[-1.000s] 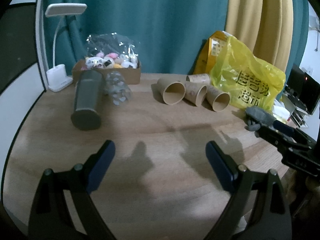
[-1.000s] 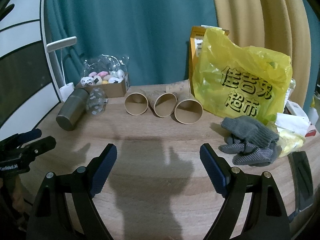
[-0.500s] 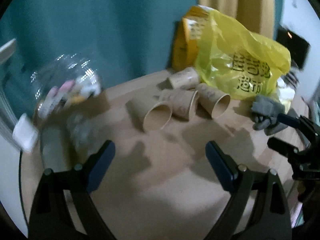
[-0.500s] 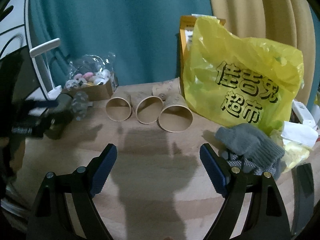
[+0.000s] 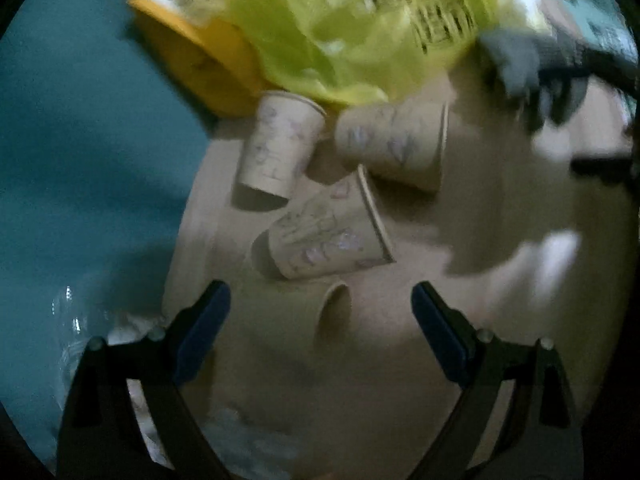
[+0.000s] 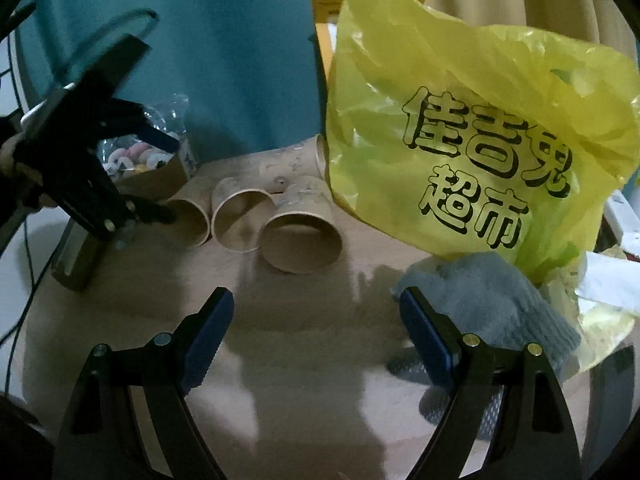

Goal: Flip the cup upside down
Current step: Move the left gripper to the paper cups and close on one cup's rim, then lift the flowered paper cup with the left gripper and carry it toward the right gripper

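Observation:
Several brown paper cups lie on their sides on the wooden table. In the right wrist view the nearest cup (image 6: 302,236) opens toward me, with a middle cup (image 6: 240,218) and a left cup (image 6: 191,220) beside it. My left gripper (image 6: 158,176) is open, rolled over and hovering around the left cup. In the blurred left wrist view my left gripper (image 5: 320,320) is open with the leftmost cup (image 5: 330,312) between its fingers, untouched; other cups (image 5: 324,236) lie beyond. My right gripper (image 6: 316,332) is open and empty, short of the cups.
A yellow plastic bag (image 6: 472,140) stands right of the cups, with grey gloves (image 6: 488,304) in front of it. A dark tumbler (image 6: 74,260) lies at the left. A cardboard box of small toys (image 6: 140,168) sits at the back left against a teal curtain.
My left gripper has swung in from the left, rolled sideways and closed in on the leftmost cup. My right gripper has moved forward a little toward the cups.

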A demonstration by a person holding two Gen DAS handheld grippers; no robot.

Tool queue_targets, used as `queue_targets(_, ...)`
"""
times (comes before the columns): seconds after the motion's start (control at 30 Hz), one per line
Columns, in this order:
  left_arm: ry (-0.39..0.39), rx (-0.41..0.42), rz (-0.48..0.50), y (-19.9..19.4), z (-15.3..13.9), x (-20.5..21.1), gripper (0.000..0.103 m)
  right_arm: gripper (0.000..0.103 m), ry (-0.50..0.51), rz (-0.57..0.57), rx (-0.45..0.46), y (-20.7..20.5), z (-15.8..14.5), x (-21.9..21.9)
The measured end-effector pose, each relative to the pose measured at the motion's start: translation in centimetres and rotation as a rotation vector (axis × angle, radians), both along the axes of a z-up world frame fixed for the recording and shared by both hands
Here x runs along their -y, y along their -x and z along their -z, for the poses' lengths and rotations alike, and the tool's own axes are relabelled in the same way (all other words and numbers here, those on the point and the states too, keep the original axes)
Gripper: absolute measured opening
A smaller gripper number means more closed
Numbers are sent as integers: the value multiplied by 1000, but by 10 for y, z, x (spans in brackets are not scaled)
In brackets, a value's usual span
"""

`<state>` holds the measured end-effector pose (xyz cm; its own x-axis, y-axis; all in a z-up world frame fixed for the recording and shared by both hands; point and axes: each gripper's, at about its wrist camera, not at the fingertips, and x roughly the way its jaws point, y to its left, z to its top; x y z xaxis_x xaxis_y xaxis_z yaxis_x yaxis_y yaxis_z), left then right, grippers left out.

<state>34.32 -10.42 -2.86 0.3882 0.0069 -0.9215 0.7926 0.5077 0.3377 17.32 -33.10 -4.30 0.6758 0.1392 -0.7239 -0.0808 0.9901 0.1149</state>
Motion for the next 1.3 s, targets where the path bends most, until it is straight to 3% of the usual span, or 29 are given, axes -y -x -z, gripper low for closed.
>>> queue_targets(0.27,-130,-88,212,-21,36,22,93,87,-11,23,-16,-21,8,17)
queue_targets(0.47,-180,-78,298,-23,53,32,92,87,-50,31,-35,-25,15,23)
queue_targets(0.53,-175,-77,302,-25,57,32,92,87,-58,33,-40,-25,17,24)
queue_targets(0.8,-138,-47,291,-25,58,24,66,87,-71,39,-43,-23,16,22)
queue_targets(1.07,-86,-27,280,-6,44,17,61,87,-80,43,-20,-8,3,18)
queue_targets(1.3,-37,10,254,21,15,24,60,87,-78,56,13,13,-15,16)
